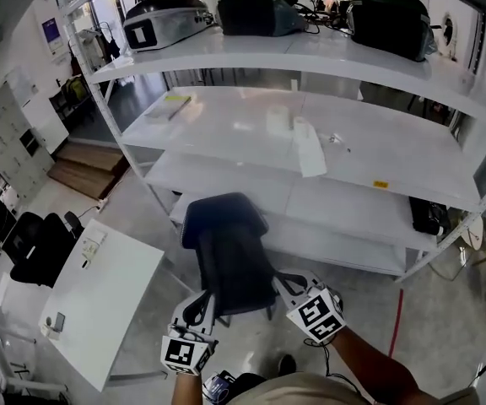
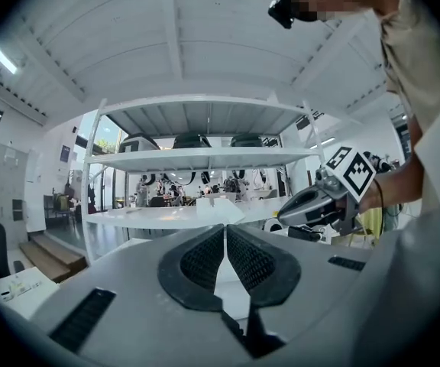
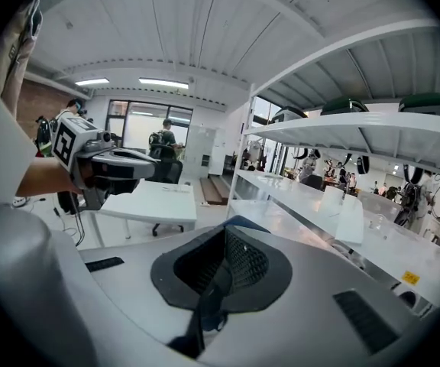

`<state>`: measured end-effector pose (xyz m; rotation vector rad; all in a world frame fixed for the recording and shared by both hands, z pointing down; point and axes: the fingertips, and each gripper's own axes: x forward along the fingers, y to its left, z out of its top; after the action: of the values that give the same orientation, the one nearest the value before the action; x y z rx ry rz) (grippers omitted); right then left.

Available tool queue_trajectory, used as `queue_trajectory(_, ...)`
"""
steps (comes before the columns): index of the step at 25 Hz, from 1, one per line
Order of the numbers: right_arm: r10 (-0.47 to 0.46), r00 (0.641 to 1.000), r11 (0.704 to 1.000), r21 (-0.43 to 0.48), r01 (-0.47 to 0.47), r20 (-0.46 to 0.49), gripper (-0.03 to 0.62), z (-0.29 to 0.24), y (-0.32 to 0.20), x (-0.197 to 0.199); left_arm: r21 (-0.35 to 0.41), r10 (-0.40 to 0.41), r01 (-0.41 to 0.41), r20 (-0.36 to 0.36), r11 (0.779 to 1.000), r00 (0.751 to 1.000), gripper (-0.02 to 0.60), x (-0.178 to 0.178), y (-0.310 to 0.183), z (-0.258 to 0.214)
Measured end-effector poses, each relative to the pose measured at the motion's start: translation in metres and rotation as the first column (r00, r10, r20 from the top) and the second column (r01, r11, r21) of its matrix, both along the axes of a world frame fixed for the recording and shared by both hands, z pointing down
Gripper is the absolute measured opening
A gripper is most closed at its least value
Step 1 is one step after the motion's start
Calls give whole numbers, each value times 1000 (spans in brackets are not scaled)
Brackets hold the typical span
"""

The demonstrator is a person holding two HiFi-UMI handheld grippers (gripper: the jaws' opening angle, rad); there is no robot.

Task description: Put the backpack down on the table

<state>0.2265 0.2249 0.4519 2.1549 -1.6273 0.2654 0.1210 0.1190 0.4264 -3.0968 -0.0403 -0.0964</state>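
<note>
Now backpack [image 1: 226, 251] long axis runs toward shelves [image 1: 353, 142]; left gripper [image 1: 204, 302], right gripper [image 1: 282, 287] jaws pinching straps [image 3: 208, 297].

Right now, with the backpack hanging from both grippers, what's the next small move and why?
Probably carry the backpack left over the white table, with the left gripper and right gripper shut on it. It hangs over the floor, beside the table, so lowering now would miss.
</note>
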Motion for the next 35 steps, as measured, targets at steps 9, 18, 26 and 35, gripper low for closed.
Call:
queue_trajectory(9,-14,999,1000,-3,14,40,25,19,-41,43,12,-29,29,53,1000,998,23,37,-41,15)
queue_trajectory(18,28,998,999,-38,-26,48,26,35,-96,82,-28,35,-34,38,999,999,23,91,-99,32)
queue_trajectory(26,130,991,991,-14,-130,14,26,32,-157,121,-45,153,-152,20,987,988,23,136,-157,38)
queue_trajectory(35,189,980,982,-29,-188,64,26,72,-205,155,-94,145,-138,75,986,987,23,163,-217,79)
